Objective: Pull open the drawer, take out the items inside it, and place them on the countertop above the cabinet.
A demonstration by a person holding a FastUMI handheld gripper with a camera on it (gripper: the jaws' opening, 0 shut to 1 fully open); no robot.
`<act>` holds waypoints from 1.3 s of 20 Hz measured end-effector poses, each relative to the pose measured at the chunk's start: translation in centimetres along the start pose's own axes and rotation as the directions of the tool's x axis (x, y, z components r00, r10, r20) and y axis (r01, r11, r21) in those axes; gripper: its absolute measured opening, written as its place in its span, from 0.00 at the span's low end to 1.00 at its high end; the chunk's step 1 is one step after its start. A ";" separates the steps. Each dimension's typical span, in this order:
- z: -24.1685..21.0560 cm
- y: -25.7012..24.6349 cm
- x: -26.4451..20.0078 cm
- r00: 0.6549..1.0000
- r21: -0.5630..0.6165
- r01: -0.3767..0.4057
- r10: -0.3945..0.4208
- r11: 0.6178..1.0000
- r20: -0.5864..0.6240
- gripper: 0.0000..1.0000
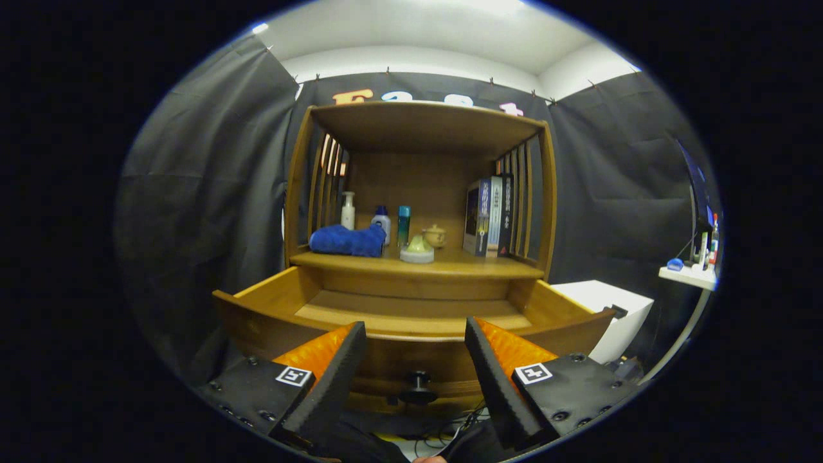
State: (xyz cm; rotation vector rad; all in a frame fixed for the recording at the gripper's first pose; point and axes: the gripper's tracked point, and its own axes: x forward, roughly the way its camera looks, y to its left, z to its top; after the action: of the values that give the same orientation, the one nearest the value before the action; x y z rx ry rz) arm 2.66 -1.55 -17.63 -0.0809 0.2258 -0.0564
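While jaws stand apart, gripper (pixel 415 344) holds nothing | drawer (pixel 411 321) pulled open just ahead, seemingly empty | knob (pixel 418 388) between them.

Wooden drawer (pixel 411 308) pulled open — blue towel (pixel 347 240) on countertop (pixel 450 265).

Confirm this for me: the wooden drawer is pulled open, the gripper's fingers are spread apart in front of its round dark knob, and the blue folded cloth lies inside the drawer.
One detail is wrong. In the gripper view the blue folded cloth lies on the countertop above the wooden drawer, beside the bottles, not inside it. The rest holds: the drawer is pulled open, and the gripper has its fingers spread apart, holding nothing, in front of the round dark knob.
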 end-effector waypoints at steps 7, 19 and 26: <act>-2.6 -0.7 2.0 1.000 0.013 0.027 -0.026 1.000 -0.013 0.98; -2.5 -0.7 3.8 1.000 0.036 -0.007 0.006 0.999 0.004 0.98; -1.5 -0.5 8.5 1.000 0.018 -0.003 0.002 1.000 0.006 0.98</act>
State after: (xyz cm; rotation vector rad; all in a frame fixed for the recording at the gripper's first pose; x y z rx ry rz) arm 10.55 -2.67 -20.90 -0.0626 0.2189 -0.0557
